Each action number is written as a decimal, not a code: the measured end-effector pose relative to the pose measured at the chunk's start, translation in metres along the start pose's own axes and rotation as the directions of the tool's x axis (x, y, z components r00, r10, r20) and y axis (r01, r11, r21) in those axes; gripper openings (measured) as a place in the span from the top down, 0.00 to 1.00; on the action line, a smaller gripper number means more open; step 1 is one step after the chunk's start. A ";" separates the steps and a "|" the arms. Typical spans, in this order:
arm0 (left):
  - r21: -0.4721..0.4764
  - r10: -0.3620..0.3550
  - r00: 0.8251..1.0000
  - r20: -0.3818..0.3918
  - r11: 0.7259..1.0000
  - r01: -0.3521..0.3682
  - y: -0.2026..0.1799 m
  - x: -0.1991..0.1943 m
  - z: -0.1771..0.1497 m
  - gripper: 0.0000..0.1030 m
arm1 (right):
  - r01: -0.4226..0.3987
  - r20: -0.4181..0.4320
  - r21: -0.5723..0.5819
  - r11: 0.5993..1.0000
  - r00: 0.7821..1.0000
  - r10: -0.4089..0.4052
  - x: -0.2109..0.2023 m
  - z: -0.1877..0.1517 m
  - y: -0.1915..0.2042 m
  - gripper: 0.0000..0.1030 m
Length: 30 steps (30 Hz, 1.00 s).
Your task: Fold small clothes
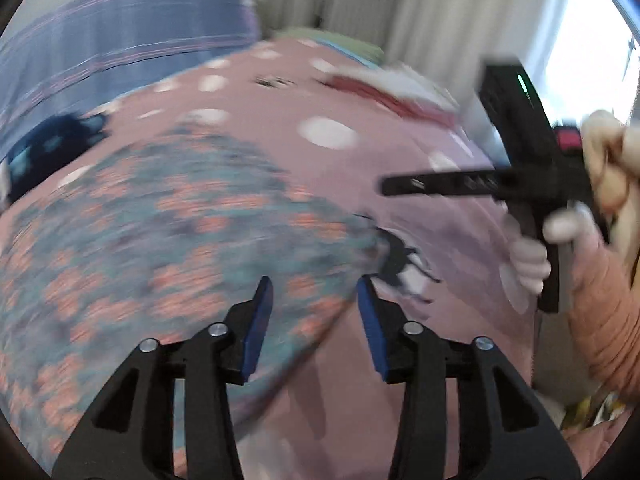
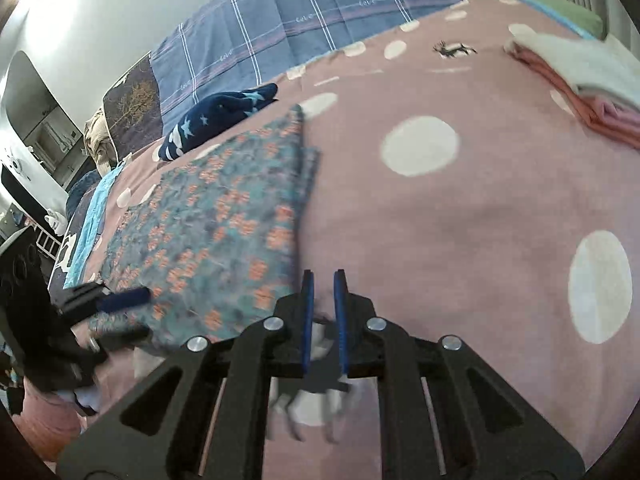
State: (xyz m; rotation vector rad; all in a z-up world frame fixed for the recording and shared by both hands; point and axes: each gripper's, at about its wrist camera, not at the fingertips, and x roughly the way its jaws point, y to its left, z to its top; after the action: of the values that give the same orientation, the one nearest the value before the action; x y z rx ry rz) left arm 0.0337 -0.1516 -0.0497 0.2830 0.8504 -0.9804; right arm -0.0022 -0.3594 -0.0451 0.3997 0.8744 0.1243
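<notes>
Left tool [image 1: 316, 300] open over floral cloth [image 1: 168, 240], right tool [image 2: 323, 292] just beside it

Pale curtains [image 1: 400, 8], bright window [image 1: 592, 40]

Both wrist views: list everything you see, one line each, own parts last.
Floral cloth: one, teal with orange flowers, folded flat on the bedspread's left part.
Bedspread: one, pink with white dots and small deer prints, covers the bed.
Navy garment: one, dark blue with pale stars, bunched beyond the floral cloth.
Folded stack: one, white on pink, far right of the bedspread.
Plaid pillow: one, blue with pale lines, at the head of the bed.
Green cloth: one, far edge by the curtain.
Curtain: pale, behind the bed.
Left gripper: black with blue pads, jaws open over the floral cloth's edge.
Right gripper: same colours, jaws open a little, empty.
Right hand: holds the right gripper's handle.
</notes>
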 end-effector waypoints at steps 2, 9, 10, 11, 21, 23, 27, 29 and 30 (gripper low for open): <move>0.052 0.032 0.999 -0.033 0.998 -0.031 -0.021 0.023 0.008 0.53 | -0.035 -0.013 0.006 0.999 0.999 0.035 0.007 0.001 -0.014 0.88; 0.148 0.262 0.960 -0.103 0.958 -0.246 -0.052 0.070 0.024 0.50 | -0.170 -0.057 -0.052 0.984 0.984 0.167 0.031 0.034 -0.018 0.88; 0.148 0.279 0.955 -0.104 0.954 -0.262 -0.052 0.071 0.025 0.50 | -0.182 -0.067 -0.062 0.981 0.982 0.178 0.037 0.040 -0.015 0.86; 0.135 0.281 0.954 -0.106 0.954 -0.266 -0.049 0.071 0.025 0.51 | -0.196 -0.083 -0.070 0.978 0.978 0.190 0.046 0.049 -0.012 0.85; -0.194 0.139 0.987 -0.081 0.969 -0.152 0.009 0.045 0.018 0.92 | -0.213 -0.211 -0.079 0.974 0.958 0.192 0.122 0.099 0.006 0.82; -0.223 0.123 0.989 -0.081 0.965 -0.138 0.014 0.047 0.014 0.92 | -0.222 -0.216 -0.064 0.973 0.955 0.203 0.133 0.105 0.006 0.81; -0.190 0.101 0.992 -0.072 0.975 -0.113 0.004 0.049 0.011 0.93 | -0.258 -0.195 -0.031 0.966 0.949 0.247 0.142 0.113 0.007 0.97; -0.159 0.067 0.996 -0.062 0.984 -0.076 -0.004 0.051 0.013 0.93 | -0.281 -0.127 -0.015 0.960 0.952 0.277 0.131 0.116 0.006 0.98; -0.127 0.046 0.997 -0.058 0.990 -0.053 -0.012 0.051 0.015 0.94 | -0.302 -0.091 -0.019 0.953 0.950 0.299 0.121 0.119 0.008 0.98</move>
State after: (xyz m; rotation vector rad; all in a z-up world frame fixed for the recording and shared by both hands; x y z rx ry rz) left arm 0.0454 -0.1982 -0.0763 0.2201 0.9485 -0.8711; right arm 0.1669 -0.3541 -0.0613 0.4984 0.8918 0.4402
